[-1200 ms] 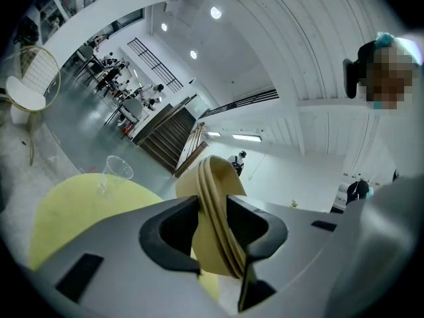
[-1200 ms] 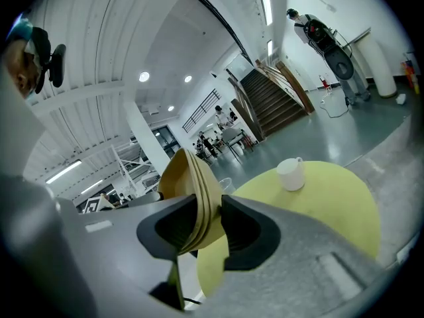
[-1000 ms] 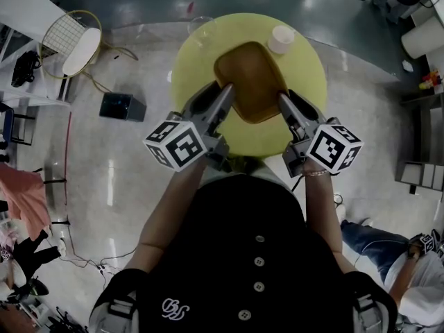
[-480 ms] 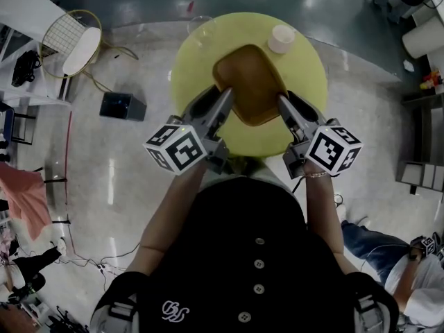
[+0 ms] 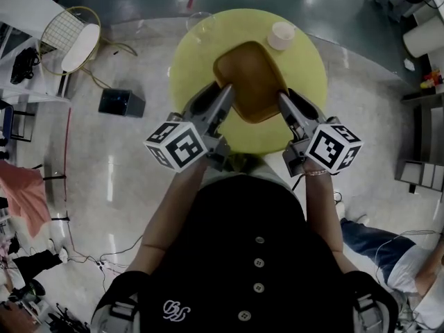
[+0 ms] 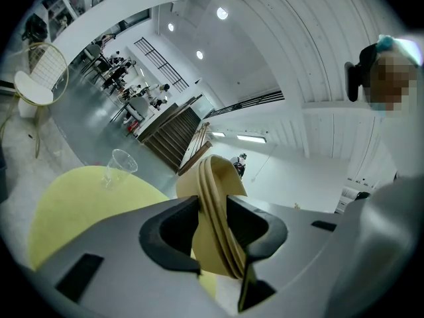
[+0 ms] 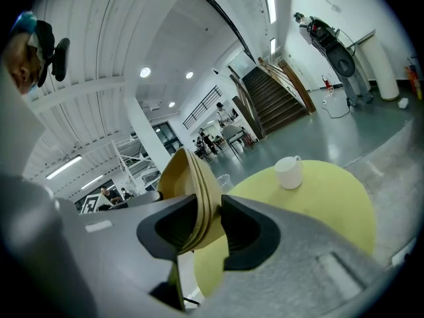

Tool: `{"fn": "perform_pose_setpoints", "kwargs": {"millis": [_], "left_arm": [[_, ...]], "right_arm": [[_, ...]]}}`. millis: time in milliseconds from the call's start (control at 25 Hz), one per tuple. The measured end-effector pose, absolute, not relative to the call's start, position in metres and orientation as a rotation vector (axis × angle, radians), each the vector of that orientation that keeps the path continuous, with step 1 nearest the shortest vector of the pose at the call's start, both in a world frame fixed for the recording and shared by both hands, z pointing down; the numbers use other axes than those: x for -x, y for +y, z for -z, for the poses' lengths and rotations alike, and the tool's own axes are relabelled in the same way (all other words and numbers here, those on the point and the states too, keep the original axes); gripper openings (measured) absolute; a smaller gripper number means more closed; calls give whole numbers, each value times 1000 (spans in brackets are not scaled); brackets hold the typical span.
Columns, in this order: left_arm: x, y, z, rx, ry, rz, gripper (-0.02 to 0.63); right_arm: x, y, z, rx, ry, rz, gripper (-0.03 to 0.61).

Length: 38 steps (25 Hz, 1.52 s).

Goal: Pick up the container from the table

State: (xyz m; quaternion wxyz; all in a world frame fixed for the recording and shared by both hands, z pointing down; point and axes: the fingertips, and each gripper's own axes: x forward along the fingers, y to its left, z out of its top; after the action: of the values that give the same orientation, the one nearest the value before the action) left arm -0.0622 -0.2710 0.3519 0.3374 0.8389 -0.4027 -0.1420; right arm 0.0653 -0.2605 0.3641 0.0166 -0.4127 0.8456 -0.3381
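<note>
A tan, shallow container (image 5: pixel 251 82) sits over the middle of a round yellow table (image 5: pixel 191 68), held from both sides. My left gripper (image 5: pixel 225 92) is shut on its left rim, and the rim's stacked edges (image 6: pixel 215 197) stand between the left gripper's (image 6: pixel 215 227) pads. My right gripper (image 5: pixel 283 99) is shut on the right rim. In the right gripper view the container's edge (image 7: pixel 189 184) is pinched by my right gripper (image 7: pixel 209 220). Whether the container's underside touches the table I cannot tell.
A white mug (image 5: pixel 281 35) stands at the table's far right edge, and a clear plastic cup (image 5: pixel 200 25) at the far left edge. On the floor are a black box (image 5: pixel 121 103), a wire chair (image 5: pixel 69 44), and a seated person's legs (image 5: pixel 374 245).
</note>
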Motion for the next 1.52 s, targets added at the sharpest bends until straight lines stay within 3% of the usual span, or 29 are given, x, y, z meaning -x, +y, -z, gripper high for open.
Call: {"fn": "perform_pose_setpoints", "kwargs": {"millis": [1520], "left_arm": [[60,-272,-361,-2158,-1040,336,135]], "right_arm": [[-66,-264,-370,1302,2654,1073,104]]}}
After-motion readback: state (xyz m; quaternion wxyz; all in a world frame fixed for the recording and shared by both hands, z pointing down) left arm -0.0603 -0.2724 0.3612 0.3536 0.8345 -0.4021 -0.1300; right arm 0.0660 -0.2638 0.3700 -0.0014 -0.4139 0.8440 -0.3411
